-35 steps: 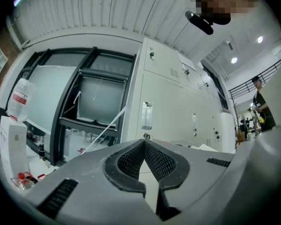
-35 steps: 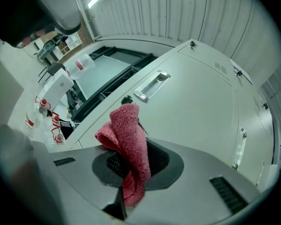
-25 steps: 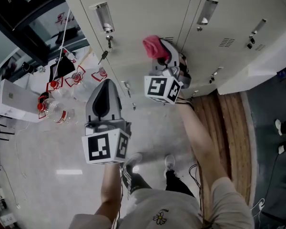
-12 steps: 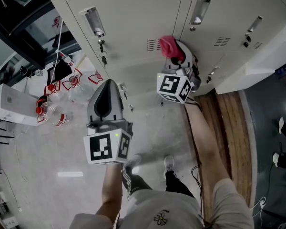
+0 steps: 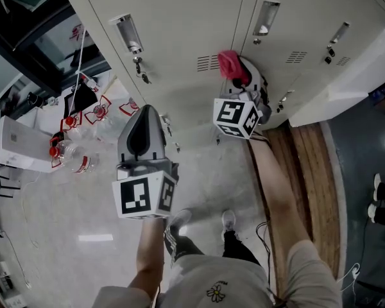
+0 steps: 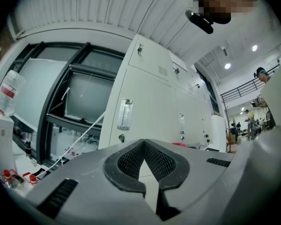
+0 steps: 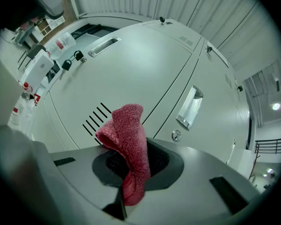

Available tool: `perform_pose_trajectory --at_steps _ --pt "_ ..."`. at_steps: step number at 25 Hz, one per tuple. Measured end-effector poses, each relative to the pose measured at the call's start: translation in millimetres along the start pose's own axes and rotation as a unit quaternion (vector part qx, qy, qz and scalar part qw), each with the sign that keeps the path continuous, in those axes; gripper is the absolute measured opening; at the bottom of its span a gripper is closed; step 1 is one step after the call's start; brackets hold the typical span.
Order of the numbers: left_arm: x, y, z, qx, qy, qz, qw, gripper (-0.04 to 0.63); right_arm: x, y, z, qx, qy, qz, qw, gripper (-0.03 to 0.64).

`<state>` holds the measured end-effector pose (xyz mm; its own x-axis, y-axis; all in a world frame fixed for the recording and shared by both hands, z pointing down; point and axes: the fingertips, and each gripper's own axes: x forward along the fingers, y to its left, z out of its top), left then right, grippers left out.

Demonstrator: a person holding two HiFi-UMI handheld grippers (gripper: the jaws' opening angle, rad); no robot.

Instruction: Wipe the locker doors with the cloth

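Observation:
A pink-red cloth [image 5: 230, 63] is pinched in my right gripper [image 5: 239, 76], which is shut on it and held up against the cream locker doors [image 5: 179, 24]. In the right gripper view the cloth [image 7: 129, 132] sticks up from the right gripper [image 7: 131, 165], just right of the door's vent slots [image 7: 96, 118] and close to the seam between two doors. My left gripper [image 5: 145, 109] hangs lower and to the left, away from the lockers. In its own view the left gripper [image 6: 144, 144] is shut with nothing in it.
Keys [image 5: 141, 76] hang from a lock on the left door. Recessed handles [image 5: 265, 18] and a keyhole [image 7: 176, 135] are on the doors. Water bottles [image 5: 70, 151] and a white box [image 5: 16, 140] lie on the floor at left. A wooden strip [image 5: 308, 172] runs along the right.
My right gripper has carried the cloth to the right across the door, past the vent slots toward the seam. The left gripper has hardly moved.

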<state>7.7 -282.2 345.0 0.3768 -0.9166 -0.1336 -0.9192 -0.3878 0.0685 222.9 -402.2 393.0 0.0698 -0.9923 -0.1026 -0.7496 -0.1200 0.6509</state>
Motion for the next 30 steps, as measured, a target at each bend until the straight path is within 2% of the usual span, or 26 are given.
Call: perform_pose_trajectory --at_steps 6,9,14,17,20,23,27,28,30 --pt "-4.0 -7.0 24.9 0.006 -0.015 -0.018 0.9997 0.017 -39.3 -27.4 50.4 0.024 -0.032 -0.01 0.999 0.031" --pt "-11.5 -13.3 42.3 0.012 -0.028 -0.032 0.9991 0.017 -79.4 -43.5 84.6 0.032 -0.053 -0.009 0.998 0.031" --pt "-38.8 -23.7 60.0 0.008 -0.048 -0.053 0.9974 0.017 -161.1 -50.4 119.5 0.017 -0.081 0.011 0.997 0.031" --pt "-60.6 -27.9 63.3 0.004 -0.061 -0.064 0.9961 0.017 -204.6 -48.4 125.2 0.038 -0.076 0.016 0.996 0.031" --pt "-81.1 -36.1 59.7 0.015 -0.069 -0.079 0.9944 0.017 -241.2 -39.7 116.3 0.045 -0.051 0.026 0.997 0.031" --pt "-94.6 -42.5 47.5 0.025 -0.064 -0.087 0.9938 0.017 -269.5 -28.1 103.4 0.059 -0.022 0.033 0.997 0.032" --pt "-102.4 -40.8 37.2 0.014 -0.054 -0.082 0.9951 0.017 -289.7 -16.6 92.9 0.081 0.003 0.038 0.996 0.031" --pt "-103.3 -40.5 36.8 0.017 -0.053 -0.082 0.9951 0.017 -291.3 -16.2 93.0 0.095 -0.001 0.033 0.995 0.031" --pt "-104.6 -40.0 38.0 0.022 -0.053 -0.084 0.9948 0.017 -292.7 -20.3 97.7 0.157 -0.025 0.007 0.987 0.031"
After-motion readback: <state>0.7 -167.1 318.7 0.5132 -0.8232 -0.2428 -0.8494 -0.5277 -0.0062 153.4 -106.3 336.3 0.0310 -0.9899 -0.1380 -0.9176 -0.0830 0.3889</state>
